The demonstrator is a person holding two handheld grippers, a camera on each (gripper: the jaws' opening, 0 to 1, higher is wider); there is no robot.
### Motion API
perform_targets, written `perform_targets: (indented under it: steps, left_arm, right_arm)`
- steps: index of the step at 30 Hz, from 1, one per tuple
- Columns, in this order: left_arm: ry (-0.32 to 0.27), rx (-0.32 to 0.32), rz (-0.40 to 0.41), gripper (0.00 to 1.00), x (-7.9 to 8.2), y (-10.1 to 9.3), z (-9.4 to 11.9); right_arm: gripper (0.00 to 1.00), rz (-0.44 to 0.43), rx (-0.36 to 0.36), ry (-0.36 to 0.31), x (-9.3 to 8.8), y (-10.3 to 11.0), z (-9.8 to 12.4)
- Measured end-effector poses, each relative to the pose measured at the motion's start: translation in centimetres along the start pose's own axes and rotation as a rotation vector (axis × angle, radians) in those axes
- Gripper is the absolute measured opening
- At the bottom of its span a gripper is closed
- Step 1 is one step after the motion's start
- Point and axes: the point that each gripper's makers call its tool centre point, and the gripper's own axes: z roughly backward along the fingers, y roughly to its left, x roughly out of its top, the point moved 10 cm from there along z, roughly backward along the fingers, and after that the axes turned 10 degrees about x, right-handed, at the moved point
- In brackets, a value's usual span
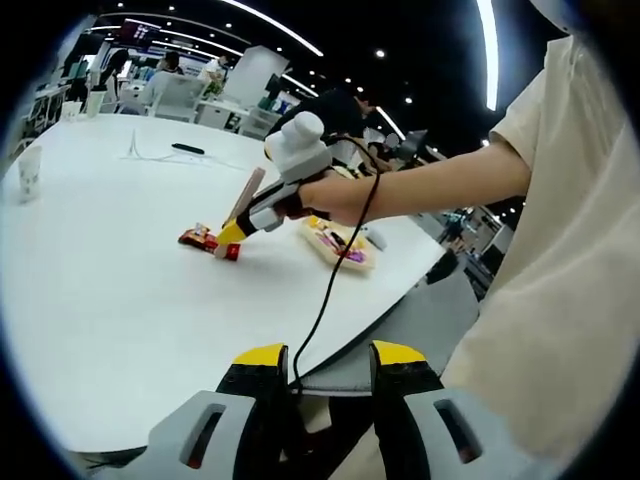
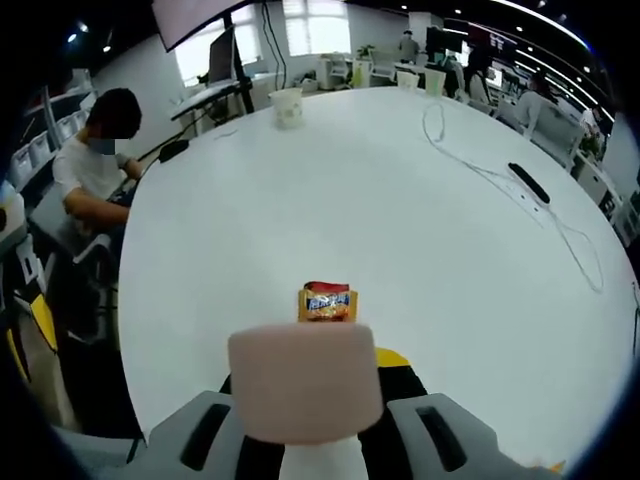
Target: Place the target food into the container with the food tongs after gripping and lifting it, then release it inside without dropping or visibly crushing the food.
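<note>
An orange and red snack packet (image 2: pixel 327 302) lies on the white table (image 2: pixel 400 200), just beyond the pink food tongs (image 2: pixel 305 385). My right gripper (image 2: pixel 310 405) is shut on those tongs. In the left gripper view, a hand holds the right gripper (image 1: pixel 240 230) low over the table. There the tongs (image 1: pixel 247 195) slant down to small red packets (image 1: pixel 205 239); I cannot tell whether they touch. A shallow container (image 1: pixel 340 246) with colourful packets sits just right of them. My left gripper (image 1: pixel 330 355) is open and holds nothing, near the table's front edge.
A paper cup (image 1: pixel 28 175) stands at the far left, also seen in the right gripper view as a cup (image 2: pixel 287 105) at the back. A black remote (image 2: pixel 528 182) and a thin white cable (image 2: pixel 470 165) lie on the table. A seated person (image 2: pixel 95 165) is beside the table's edge.
</note>
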Motion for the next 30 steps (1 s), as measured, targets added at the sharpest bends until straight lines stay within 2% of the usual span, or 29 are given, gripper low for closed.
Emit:
perform_targets:
  steps: [11, 30]
  left_arm:
    - [0.008, 0.010, -0.006, 0.32, 0.22, 0.11, 0.34]
    - [0.013, 0.001, -0.012, 0.32, 0.34, -0.65, -0.12]
  right_arm:
    - [0.20, -0.004, -0.012, -0.012, -0.02, -0.04, 0.02]
    - [0.20, 0.005, -0.022, -0.029, -0.04, -0.07, 0.14]
